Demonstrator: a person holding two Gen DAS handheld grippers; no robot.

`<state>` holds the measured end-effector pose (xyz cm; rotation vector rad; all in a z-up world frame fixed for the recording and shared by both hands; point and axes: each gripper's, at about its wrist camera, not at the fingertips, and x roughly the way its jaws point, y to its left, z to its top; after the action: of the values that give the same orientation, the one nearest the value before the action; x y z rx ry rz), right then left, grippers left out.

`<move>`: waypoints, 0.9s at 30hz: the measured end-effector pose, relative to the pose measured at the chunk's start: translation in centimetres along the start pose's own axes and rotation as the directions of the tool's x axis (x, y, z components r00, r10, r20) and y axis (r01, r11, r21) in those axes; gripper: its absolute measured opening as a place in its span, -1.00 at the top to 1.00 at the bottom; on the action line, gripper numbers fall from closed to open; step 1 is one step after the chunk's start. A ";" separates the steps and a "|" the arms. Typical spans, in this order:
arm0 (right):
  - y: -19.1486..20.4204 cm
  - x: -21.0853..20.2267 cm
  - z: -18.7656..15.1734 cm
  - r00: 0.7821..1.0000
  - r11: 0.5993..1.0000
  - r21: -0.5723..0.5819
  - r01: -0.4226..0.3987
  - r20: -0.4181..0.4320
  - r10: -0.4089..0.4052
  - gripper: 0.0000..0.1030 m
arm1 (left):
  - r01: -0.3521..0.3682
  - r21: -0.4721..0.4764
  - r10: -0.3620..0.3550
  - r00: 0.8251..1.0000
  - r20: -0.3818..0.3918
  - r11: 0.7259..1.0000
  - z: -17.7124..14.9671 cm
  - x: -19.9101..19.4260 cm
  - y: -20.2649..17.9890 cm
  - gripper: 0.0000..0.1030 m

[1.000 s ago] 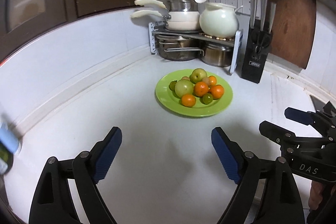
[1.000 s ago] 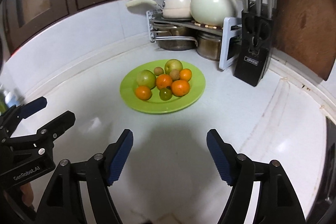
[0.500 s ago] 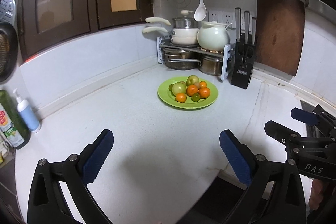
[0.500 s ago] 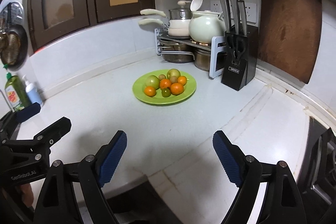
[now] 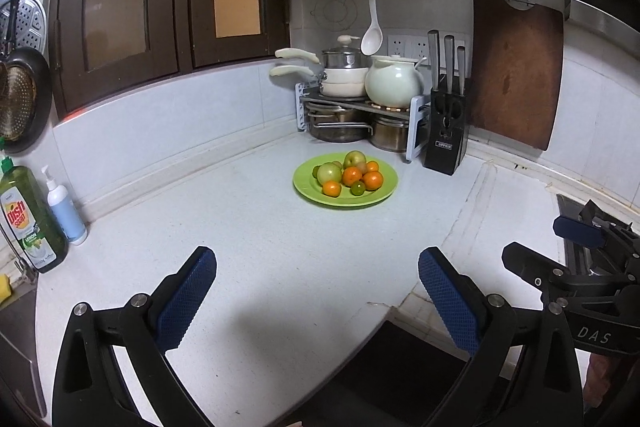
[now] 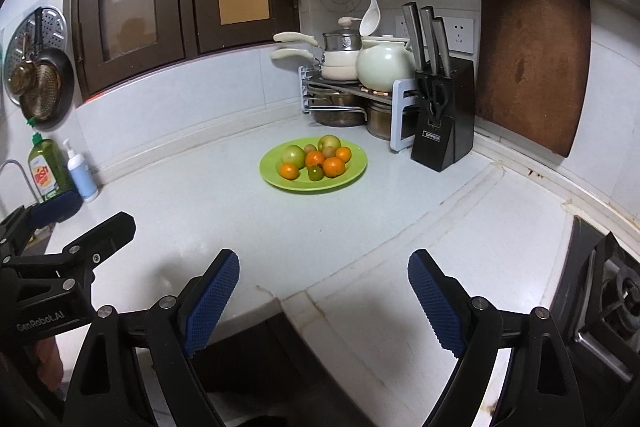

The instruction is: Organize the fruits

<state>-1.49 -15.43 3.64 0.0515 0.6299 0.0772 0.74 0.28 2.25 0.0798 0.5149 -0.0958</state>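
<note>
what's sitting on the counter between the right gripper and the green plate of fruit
Nothing: in the right wrist view, only bare white countertop stretches from the open right gripper to the green plate.

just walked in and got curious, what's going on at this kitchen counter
A person holds the left hand-held gripper and the right hand-held gripper, both open and empty, at the near edge of the white counter. The oranges and green fruits sit piled on the round lime-green plate, untouched by either gripper.
</note>
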 end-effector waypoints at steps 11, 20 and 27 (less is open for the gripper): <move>-0.7 -1.4 -0.5 1.000 1.000 0.016 -0.002 0.011 0.002 -0.69 | 0.022 -0.002 -0.022 1.000 0.006 1.000 -0.4 -1.1 -0.9 -1.00; -1.3 -2.0 -0.9 1.000 1.000 0.029 0.006 0.014 -0.007 -0.69 | 0.010 0.002 -0.010 1.000 0.011 1.000 -0.5 -1.4 -1.6 -1.00; -1.4 -2.1 -0.9 1.000 0.999 0.033 0.005 0.014 -0.006 -0.69 | 0.013 0.008 -0.013 1.000 0.013 1.000 -0.6 -1.6 -1.7 -1.00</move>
<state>-3.65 -17.03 4.01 0.0819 0.6175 0.0609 -1.08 -1.24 2.45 0.0830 0.5025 -0.1112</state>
